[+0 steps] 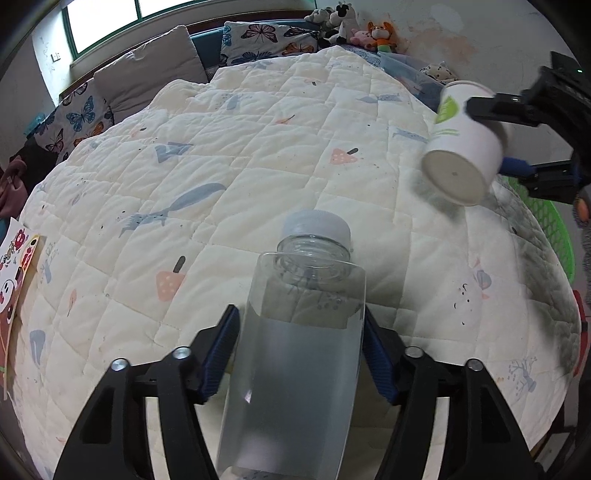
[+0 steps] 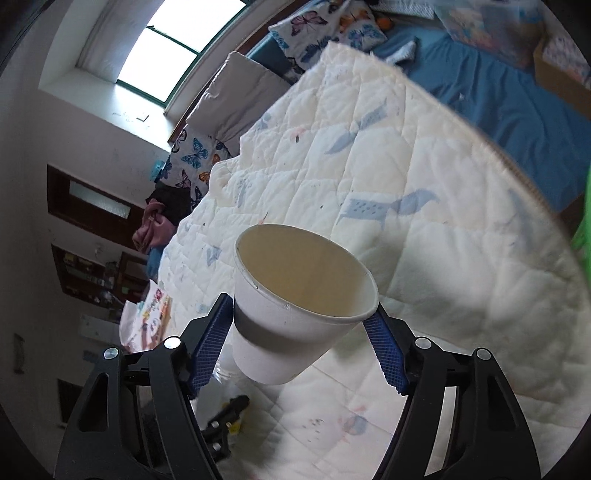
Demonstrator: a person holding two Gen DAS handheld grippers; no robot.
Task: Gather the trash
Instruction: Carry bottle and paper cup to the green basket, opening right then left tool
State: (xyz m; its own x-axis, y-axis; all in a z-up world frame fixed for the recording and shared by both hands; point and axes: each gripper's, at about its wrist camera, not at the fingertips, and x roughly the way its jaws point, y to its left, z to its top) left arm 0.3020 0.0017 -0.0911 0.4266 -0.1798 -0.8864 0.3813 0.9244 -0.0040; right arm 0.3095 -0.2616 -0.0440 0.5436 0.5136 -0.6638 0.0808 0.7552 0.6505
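While both pieces of trash hang above the quilted bed [image 1: 258,147], the left hand-held gripper [image 1: 301,354] clamps the clear plastic bottle [image 1: 295,350] at mid-body, light but probably slippery; the right hand-held gripper [image 2: 299,343] squeezes the crushable paper cup [image 2: 295,317] below its rim.

— What sort of room am I steering through?

— A bedroom in a home, from what I see. A bed under a cream quilt [image 1: 258,177] printed with little animals, butterfly-print pillows [image 1: 258,37] and a grey cushion [image 1: 155,70] at its head, stuffed toys [image 1: 351,26] in the corner, a window [image 2: 173,48] above.

— Anything else?

— Clothes heaped [image 2: 155,225] beside the bed.
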